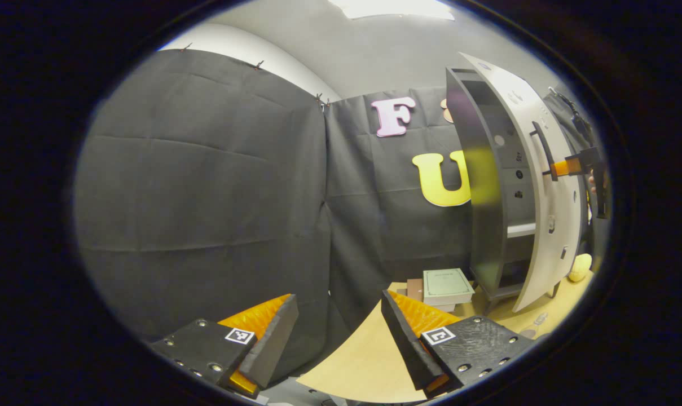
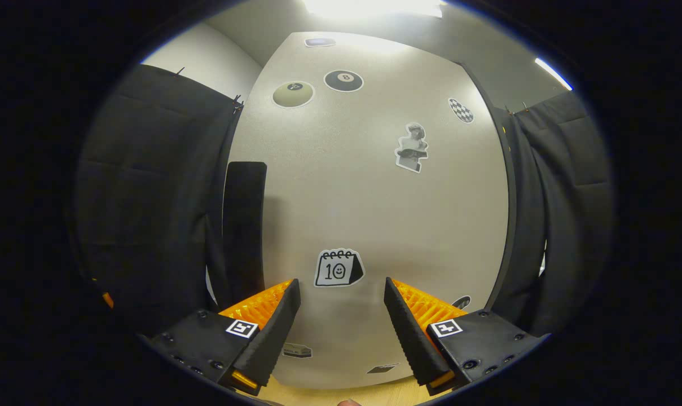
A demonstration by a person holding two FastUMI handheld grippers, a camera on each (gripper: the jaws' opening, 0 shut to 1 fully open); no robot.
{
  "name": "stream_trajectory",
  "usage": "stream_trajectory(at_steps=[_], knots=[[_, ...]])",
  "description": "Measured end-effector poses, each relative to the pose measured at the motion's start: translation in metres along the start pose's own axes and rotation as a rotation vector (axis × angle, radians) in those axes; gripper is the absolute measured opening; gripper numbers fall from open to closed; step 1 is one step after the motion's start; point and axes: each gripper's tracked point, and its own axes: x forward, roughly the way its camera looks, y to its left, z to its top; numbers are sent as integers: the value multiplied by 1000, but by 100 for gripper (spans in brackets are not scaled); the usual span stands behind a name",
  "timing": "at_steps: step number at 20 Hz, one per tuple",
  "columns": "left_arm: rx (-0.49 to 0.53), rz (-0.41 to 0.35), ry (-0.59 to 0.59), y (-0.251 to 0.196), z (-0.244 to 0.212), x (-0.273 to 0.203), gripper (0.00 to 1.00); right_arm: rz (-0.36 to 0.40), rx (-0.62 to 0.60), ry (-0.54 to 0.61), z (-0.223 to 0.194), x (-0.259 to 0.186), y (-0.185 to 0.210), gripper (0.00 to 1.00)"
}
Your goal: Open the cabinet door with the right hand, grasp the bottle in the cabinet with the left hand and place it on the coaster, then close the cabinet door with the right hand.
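Overhead ceiling light [image 2: 369,7] glares; edges bend strongly.

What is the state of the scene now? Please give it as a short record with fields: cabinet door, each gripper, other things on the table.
cabinet door: the cabinet door stands partly open, its dark handle facing outward
right gripper: right gripper open, holding nothing, close in front of the stickered door face
left gripper: left gripper open, empty, over the table edge, away from the cabinet
on the table: books stacked left of the cabinet; a yellow object to its right
bottle: cannot tell
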Motion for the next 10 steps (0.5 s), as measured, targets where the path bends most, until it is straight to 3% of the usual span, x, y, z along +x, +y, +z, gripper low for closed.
stream_trajectory(at_steps=[3, 4, 10], knots=[[10, 1, -5, -2, 3, -2, 92, -6, 15, 5, -4, 11, 2, 91], [13, 0, -8, -4, 5, -3, 92, -3, 18, 6, -6, 12, 4, 95], [7, -34, -21, -31, 13, 5, 89, 14, 3, -14, -15, 13, 12, 95]])
